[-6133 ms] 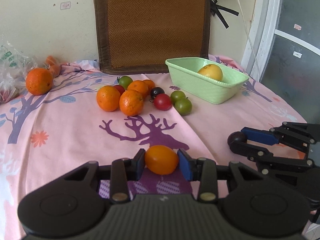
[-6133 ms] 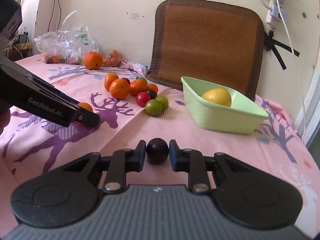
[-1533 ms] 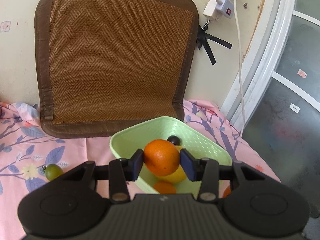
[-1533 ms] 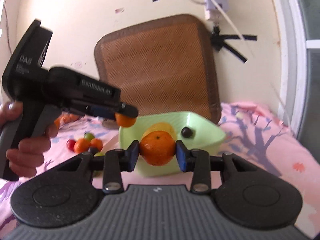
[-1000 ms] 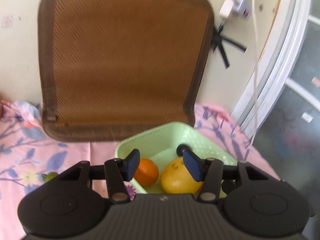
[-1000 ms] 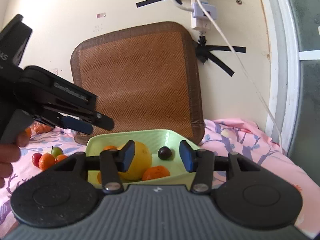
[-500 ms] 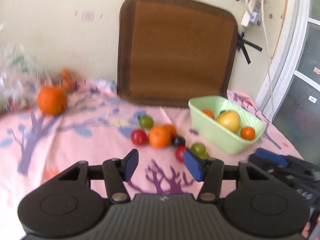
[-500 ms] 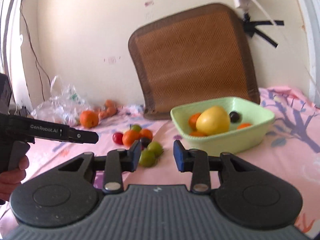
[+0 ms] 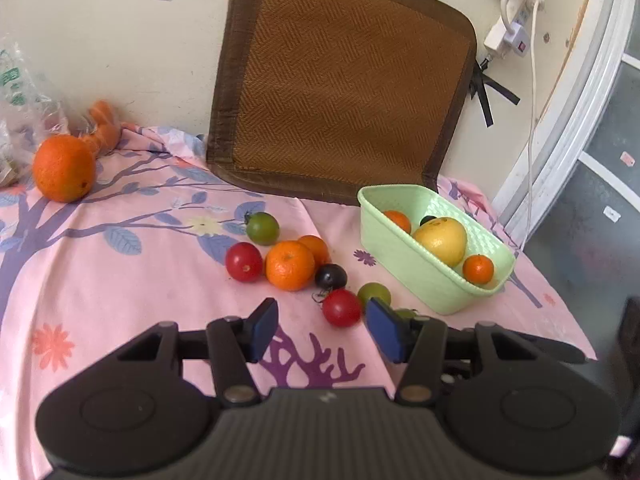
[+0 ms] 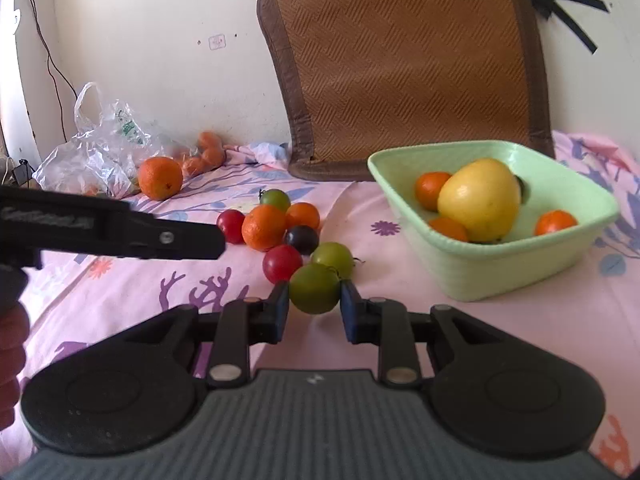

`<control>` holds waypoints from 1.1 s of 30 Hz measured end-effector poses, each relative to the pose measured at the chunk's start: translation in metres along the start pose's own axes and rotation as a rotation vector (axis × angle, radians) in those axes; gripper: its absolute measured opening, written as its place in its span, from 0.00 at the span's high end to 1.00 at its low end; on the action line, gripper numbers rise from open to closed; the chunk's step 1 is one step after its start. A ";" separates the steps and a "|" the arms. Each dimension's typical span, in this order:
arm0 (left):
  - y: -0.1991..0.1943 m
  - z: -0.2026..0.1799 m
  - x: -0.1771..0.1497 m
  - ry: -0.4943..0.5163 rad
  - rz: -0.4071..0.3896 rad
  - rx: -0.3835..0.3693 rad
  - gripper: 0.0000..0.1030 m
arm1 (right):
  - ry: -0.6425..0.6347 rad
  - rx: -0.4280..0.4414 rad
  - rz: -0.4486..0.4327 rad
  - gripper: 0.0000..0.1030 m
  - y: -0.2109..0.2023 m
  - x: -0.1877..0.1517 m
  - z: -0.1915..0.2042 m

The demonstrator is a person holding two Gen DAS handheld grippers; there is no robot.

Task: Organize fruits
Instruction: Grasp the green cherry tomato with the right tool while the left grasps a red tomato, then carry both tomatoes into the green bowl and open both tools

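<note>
A light green basket on the pink cloth holds a yellow fruit, small oranges and a dark plum. Loose fruit lies to its left: oranges, red tomatoes, green tomatoes and a dark plum. My left gripper is open and empty, just short of the near red tomato. My right gripper has its pads around a green tomato lying on the cloth, beside another green one.
A big orange and a plastic bag sit at the far left by the wall. A brown woven mat leans on the wall behind the basket. A cable and socket strip hang at right.
Both grippers have come down and closer to the loose fruit. My right gripper's pads now sit around a green tomato; half a second ago they were empty.
</note>
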State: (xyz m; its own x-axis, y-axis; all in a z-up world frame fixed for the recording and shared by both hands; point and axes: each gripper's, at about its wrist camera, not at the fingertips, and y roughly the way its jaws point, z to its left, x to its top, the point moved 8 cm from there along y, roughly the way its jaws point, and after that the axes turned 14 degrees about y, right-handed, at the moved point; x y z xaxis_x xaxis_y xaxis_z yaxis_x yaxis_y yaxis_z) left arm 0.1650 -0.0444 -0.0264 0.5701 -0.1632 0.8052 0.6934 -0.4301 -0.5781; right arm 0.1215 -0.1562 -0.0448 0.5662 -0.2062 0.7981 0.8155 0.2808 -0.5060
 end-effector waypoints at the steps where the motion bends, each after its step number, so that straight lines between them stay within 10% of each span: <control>1: 0.008 -0.004 0.001 0.018 0.010 0.001 0.52 | -0.014 -0.013 -0.023 0.71 -0.009 -0.002 -0.002; 12: 0.049 -0.021 -0.002 0.103 0.062 0.087 0.71 | 0.053 -0.024 -0.011 0.71 -0.030 -0.017 -0.027; 21: -0.025 -0.046 -0.038 0.122 0.044 -0.030 0.71 | -0.003 0.012 -0.039 0.71 -0.065 -0.035 -0.007; 33: -0.062 -0.054 -0.086 0.195 0.042 0.039 0.65 | -0.056 -0.023 0.006 0.70 -0.076 -0.069 0.006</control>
State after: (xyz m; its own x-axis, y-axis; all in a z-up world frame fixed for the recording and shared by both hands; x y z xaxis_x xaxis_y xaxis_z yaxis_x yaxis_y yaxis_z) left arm 0.0491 -0.0521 -0.0522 0.5054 -0.3507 0.7884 0.6897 -0.3849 -0.6133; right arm 0.0196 -0.1578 -0.0588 0.5643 -0.1514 0.8115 0.8149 0.2598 -0.5182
